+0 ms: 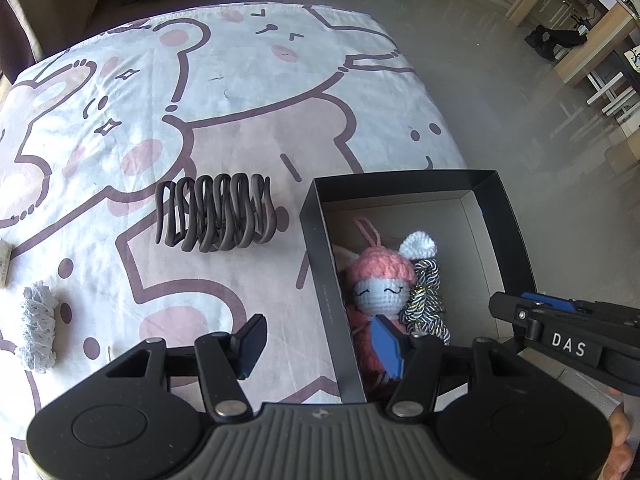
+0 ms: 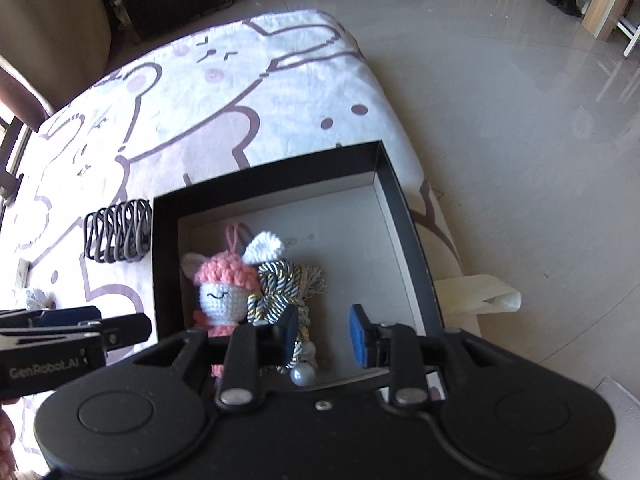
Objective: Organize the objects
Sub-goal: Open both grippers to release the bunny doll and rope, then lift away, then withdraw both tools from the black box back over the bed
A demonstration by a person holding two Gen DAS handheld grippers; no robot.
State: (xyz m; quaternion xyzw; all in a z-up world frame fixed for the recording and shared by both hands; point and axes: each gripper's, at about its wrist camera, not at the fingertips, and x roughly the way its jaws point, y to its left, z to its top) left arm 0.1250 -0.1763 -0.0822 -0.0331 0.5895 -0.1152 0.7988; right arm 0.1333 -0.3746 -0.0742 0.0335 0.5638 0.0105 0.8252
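The left gripper [image 1: 318, 340] hovered with its jaws spread wide and empty, straddling the near left wall of the black cardboard box [image 1: 322, 272]. The right gripper [image 2: 326, 334] hung over the box, jaws likewise apart, gripping nothing. Inside lay a pink-hatted crochet doll [image 2: 224, 292] touching a twisted navy-and-gold cord tassel [image 2: 280, 294]; a dark wire coil rack [image 1: 216, 214] and a pale lace scrunchie [image 1: 38, 326] sat outside on the bear-print tabletop cloth [image 1: 248, 92]
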